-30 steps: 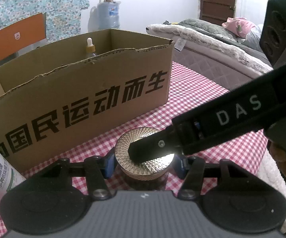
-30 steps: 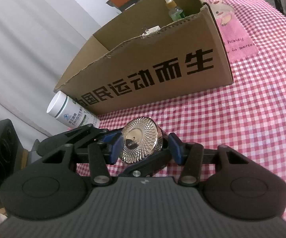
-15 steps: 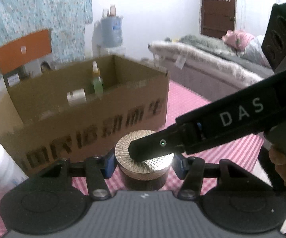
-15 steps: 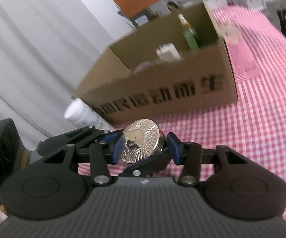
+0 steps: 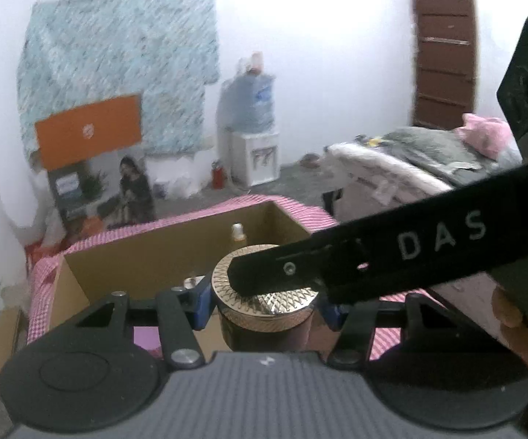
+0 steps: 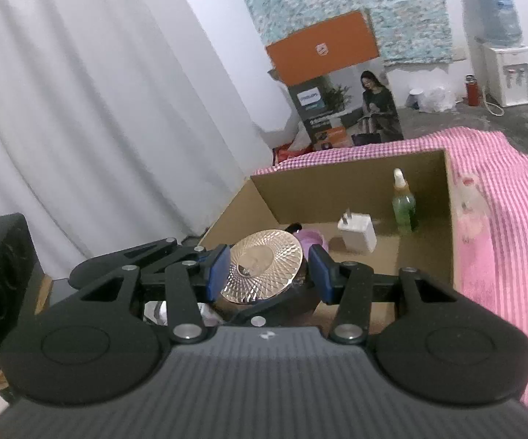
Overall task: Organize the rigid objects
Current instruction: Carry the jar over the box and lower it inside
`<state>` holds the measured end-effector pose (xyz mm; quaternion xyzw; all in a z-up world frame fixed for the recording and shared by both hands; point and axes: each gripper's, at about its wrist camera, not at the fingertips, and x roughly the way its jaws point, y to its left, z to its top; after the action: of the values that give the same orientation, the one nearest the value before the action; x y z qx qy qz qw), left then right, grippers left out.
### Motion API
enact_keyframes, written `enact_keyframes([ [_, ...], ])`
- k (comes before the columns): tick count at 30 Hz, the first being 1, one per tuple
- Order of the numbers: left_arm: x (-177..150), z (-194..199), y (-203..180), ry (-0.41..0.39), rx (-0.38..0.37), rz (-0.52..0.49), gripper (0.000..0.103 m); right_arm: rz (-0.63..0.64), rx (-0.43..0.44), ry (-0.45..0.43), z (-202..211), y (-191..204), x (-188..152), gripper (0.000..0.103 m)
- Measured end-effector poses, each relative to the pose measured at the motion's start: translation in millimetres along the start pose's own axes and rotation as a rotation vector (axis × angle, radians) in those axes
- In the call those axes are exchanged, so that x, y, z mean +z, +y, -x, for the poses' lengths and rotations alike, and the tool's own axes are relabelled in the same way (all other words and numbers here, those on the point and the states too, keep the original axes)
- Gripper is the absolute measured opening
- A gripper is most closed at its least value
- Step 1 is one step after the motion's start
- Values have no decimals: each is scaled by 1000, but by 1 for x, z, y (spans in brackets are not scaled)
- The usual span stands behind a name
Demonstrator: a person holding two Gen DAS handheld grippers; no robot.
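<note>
A dark jar (image 5: 264, 333) with a gold patterned lid (image 5: 275, 301) hangs in the air over the open cardboard box (image 5: 154, 263). My left gripper (image 5: 266, 309) is shut on the jar's body, blue pads on both sides. In the left wrist view one finger (image 5: 355, 263) of the right gripper crosses the top of the lid. The right wrist view shows the lid (image 6: 275, 256) tilted toward the camera, with my right gripper (image 6: 268, 274) shut on its rim. The left gripper's fingers (image 6: 136, 256) reach in from the left.
Inside the box (image 6: 337, 183) stand a green dropper bottle (image 6: 403, 205) and a white charger plug (image 6: 357, 234), beside a purple item (image 6: 313, 237). A pink checked cloth (image 6: 501, 183) covers the table. A hand (image 5: 520, 329) holds the right gripper. A white curtain hangs at left.
Both grippers rose together with the jar, from just above the checked cloth in front of the box to above its open top. The white bottle beside the box left view.
</note>
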<state>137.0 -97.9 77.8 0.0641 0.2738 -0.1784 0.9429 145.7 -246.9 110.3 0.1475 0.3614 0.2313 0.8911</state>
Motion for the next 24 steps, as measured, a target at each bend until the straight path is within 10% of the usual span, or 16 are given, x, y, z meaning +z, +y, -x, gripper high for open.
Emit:
enact_keyframes([
  [11, 1, -97, 60, 295, -15, 268, 57, -80, -14, 318, -113, -55, 50, 47],
  [24, -19, -128, 76, 442, -13, 360, 58, -103, -11, 451, -165, -74, 36, 47],
])
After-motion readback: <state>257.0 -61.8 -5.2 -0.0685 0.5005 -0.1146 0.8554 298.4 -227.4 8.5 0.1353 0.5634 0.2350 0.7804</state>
